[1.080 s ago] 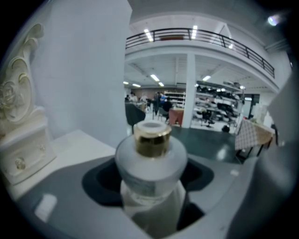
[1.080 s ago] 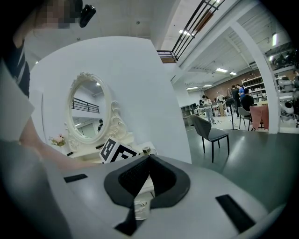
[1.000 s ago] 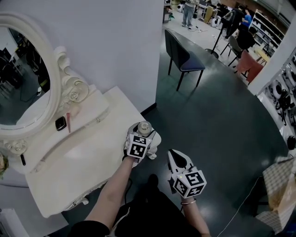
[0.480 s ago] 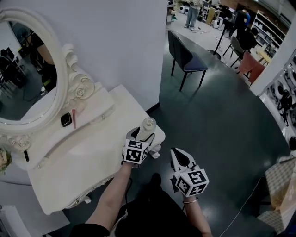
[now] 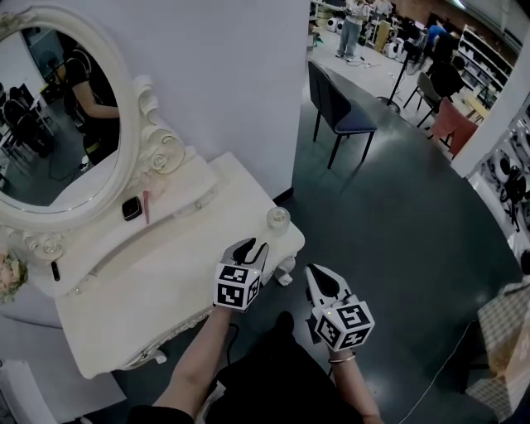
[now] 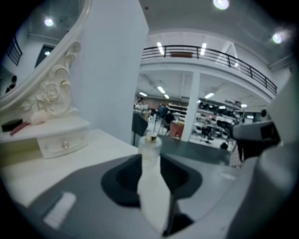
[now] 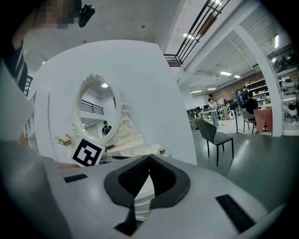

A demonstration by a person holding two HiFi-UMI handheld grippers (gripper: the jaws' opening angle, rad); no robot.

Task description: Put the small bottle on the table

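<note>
Jaws of the right gripper (image 5: 315, 276) meet at their tips with nothing between them. This gripper hangs just off the dressing table (image 5: 149, 290), past its front right corner and over the dark floor (image 5: 397, 224). Beside it, the left gripper (image 5: 251, 246) sits over the table's front edge near that same corner. Its jaws are closing, with only a narrow slot left between them, and they grip nothing.

The small bottle (image 5: 277, 218) stands upright on the table's right corner, close to the edge. It is just beyond the left gripper's tips and clear of them. In the left gripper view the bottle shows straight ahead past the jaw tips, pale, with a darker cap.

Farther back on the table, a raised shelf carries a small dark object (image 5: 131, 209) and a thin pink stick (image 5: 146, 207) side by side. Behind the shelf rises an oval mirror (image 5: 58, 141) in a carved white frame, against the white wall.

Beyond the table's right side, a dark chair (image 5: 339, 108) stands on the floor by the end of the wall. Farthest from the table, people (image 5: 358, 21) stand among shelving; they are too small for detail.
</note>
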